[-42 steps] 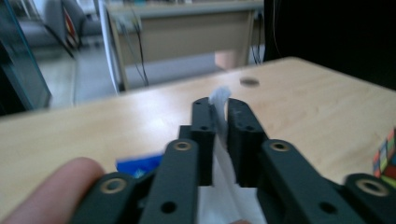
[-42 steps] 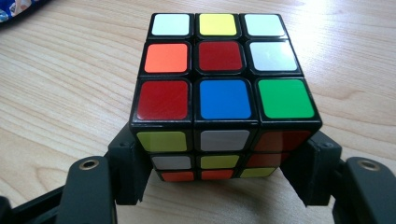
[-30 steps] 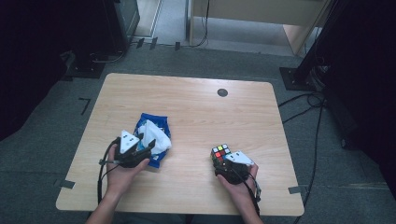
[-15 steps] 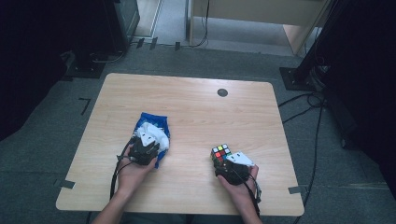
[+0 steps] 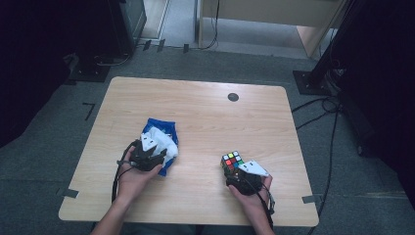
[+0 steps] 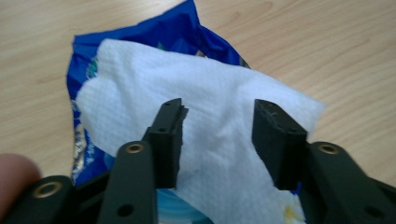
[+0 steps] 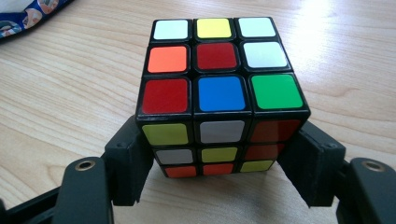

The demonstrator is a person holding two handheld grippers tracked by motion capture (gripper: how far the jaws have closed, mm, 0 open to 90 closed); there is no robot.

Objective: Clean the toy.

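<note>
A blue wipes packet lies on the wooden table at the left, with a white tissue spread across it. My left gripper hovers over the tissue's near part. Its jaws have just been opening and now stand apart, the tissue lying under and between them without being pinched. In the high view the left gripper sits at the near edge of the packet. At the right, a scrambled Rubik's cube rests on the table. My right gripper clamps its lower sides, one pad on each side.
A small dark round spot marks the table's far side. Bare wood stretches between the packet and the cube. Cables trail on the floor to the right, and dark furniture stands behind the table.
The left hand has shifted slightly right onto the packet's near edge. The right hand and the cube have stayed put.
</note>
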